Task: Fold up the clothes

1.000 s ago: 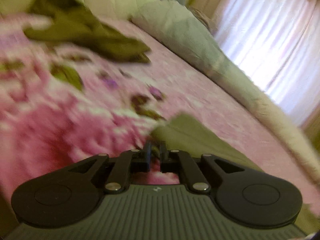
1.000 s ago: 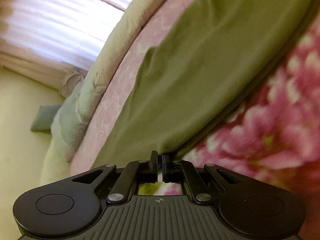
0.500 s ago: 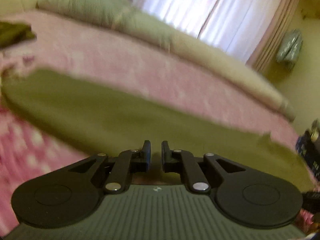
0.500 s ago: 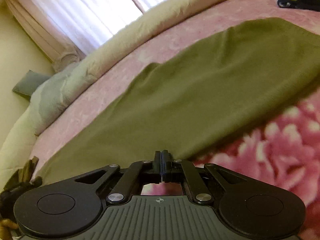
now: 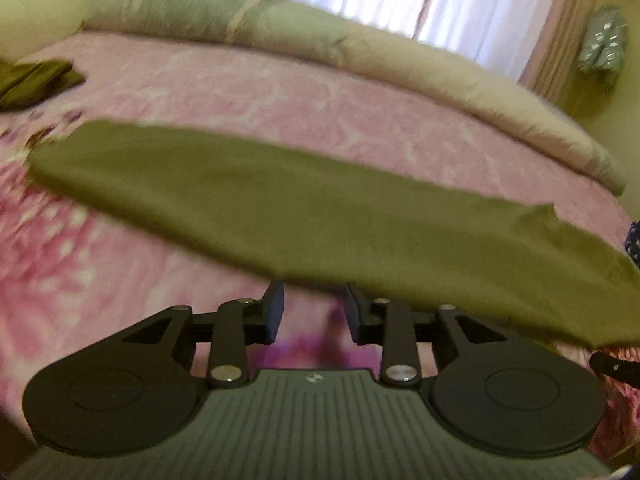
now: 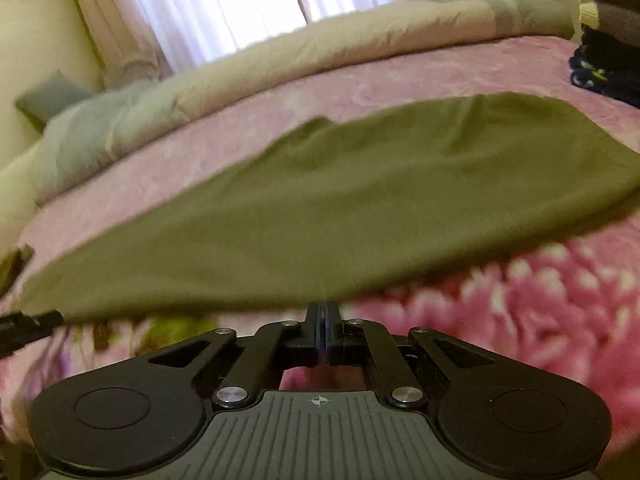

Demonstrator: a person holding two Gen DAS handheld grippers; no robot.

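An olive green garment [image 5: 320, 208] lies flat in a long band across the pink floral bedspread [image 5: 280, 80]. My left gripper [image 5: 315, 308] is open just short of its near edge, with bedspread showing between the fingers. In the right wrist view the same garment [image 6: 360, 200] spreads ahead of my right gripper [image 6: 323, 312]. Those fingers are pressed together right at the cloth's near edge, and I see no cloth between them. Each gripper's tip shows at the edge of the other's view.
A second dark olive garment [image 5: 36, 80] lies bunched at the far left of the bed. A rolled pale duvet [image 5: 380, 52] runs along the far side under the curtains [image 6: 240, 0]. A stack of dark clothes [image 6: 600, 68] sits at the right.
My left gripper went from shut on the cloth's corner to open. Both views swung round to face the garment, which now lies flat. The right fingers closed fully.
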